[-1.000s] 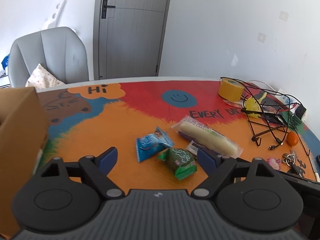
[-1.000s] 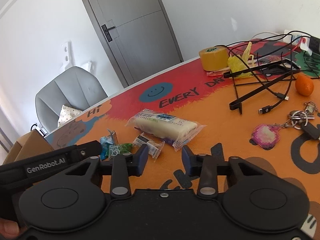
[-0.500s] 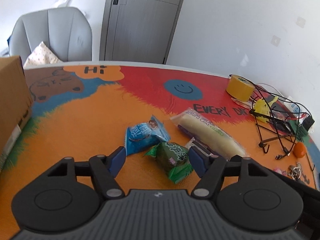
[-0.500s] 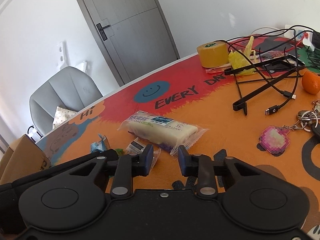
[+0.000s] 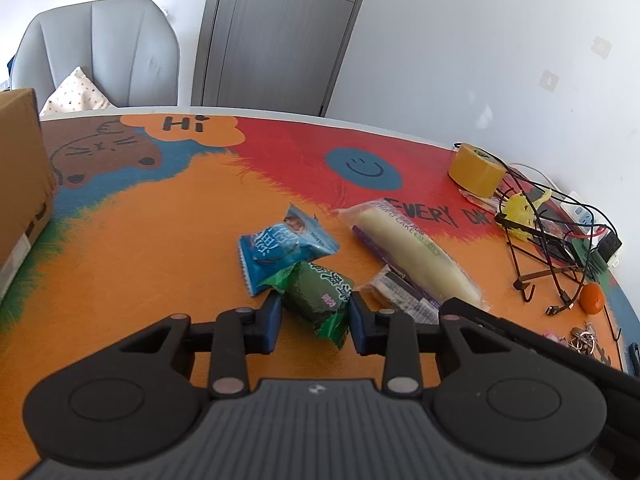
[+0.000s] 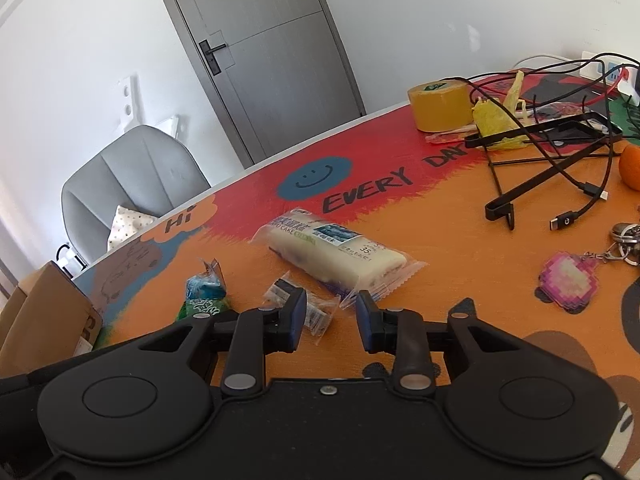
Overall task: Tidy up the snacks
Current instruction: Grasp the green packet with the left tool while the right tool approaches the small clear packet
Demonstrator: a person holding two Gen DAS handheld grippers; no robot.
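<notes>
On the colourful table mat lie a green snack packet, a blue snack packet, a long cake roll in clear wrap and a small clear packet. My left gripper is closing, and its pads press both sides of the green packet. In the right wrist view my right gripper hovers with a narrow gap between its jaws and nothing gripped. Its left finger overlaps the small clear packet, just short of the cake roll.
A cardboard box stands at the table's left edge. At the right are a yellow tape roll, a black wire stand with cables, an orange and keys. A grey chair sits behind the table.
My left gripper came down and forward over the green packet, and its jaws narrowed from wide open onto the packet's sides. The right gripper narrowed a little and stayed near the small clear packet.
</notes>
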